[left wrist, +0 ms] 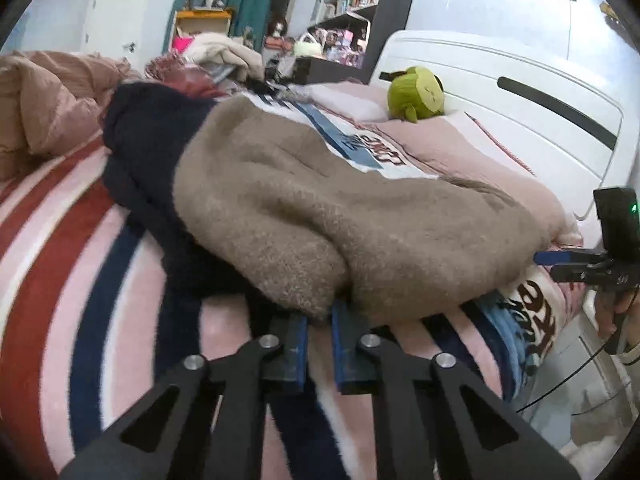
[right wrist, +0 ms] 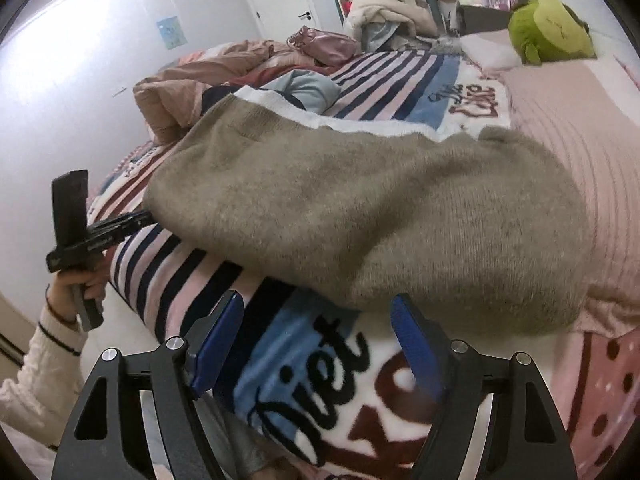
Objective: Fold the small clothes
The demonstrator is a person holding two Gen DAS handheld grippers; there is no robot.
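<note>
A fuzzy taupe knitted sweater [left wrist: 320, 216] is spread across the middle of both frames on a striped pink, navy and red fleece blanket [left wrist: 80, 264]. Its near hem is pinched by the left gripper [left wrist: 320, 314], blue pads nearly together. The right gripper [right wrist: 318, 312] is held wide, empty, just before the hem.

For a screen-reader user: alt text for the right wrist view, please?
A taupe knit garment lies on a striped blanket; the open right gripper sits at its near edge. The left gripper meets its far-left edge.
</note>
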